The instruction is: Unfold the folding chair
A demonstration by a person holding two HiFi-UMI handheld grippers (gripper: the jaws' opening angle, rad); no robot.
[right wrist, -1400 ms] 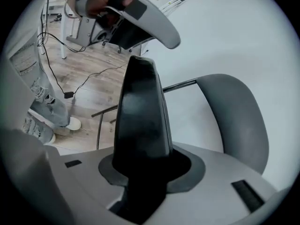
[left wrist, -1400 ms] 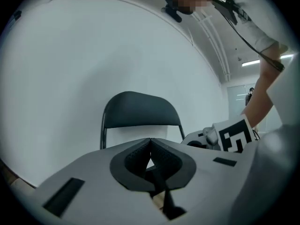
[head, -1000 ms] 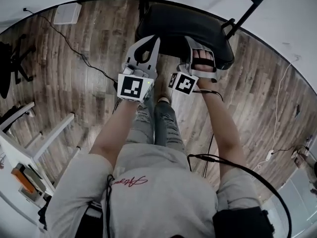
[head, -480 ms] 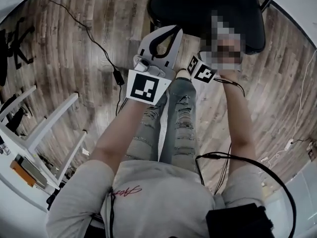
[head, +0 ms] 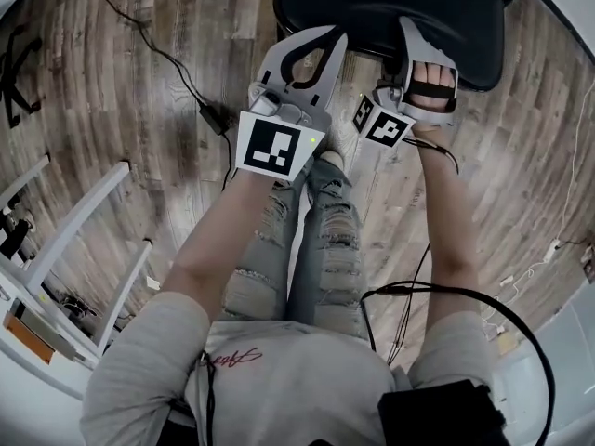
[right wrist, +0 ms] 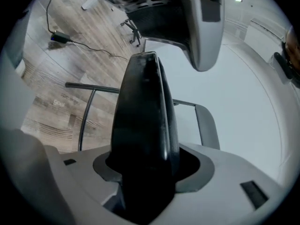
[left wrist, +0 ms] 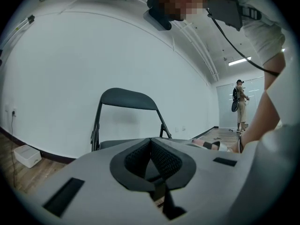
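we have pushed the chair seat down; it lies flat now, so we think it's unfolded. right tongs are opening around its edge, left tongs shut, empty.

There is one black chair. There are two grippers, a left gripper and a right gripper. There is one white rack, one white box and one person far off.
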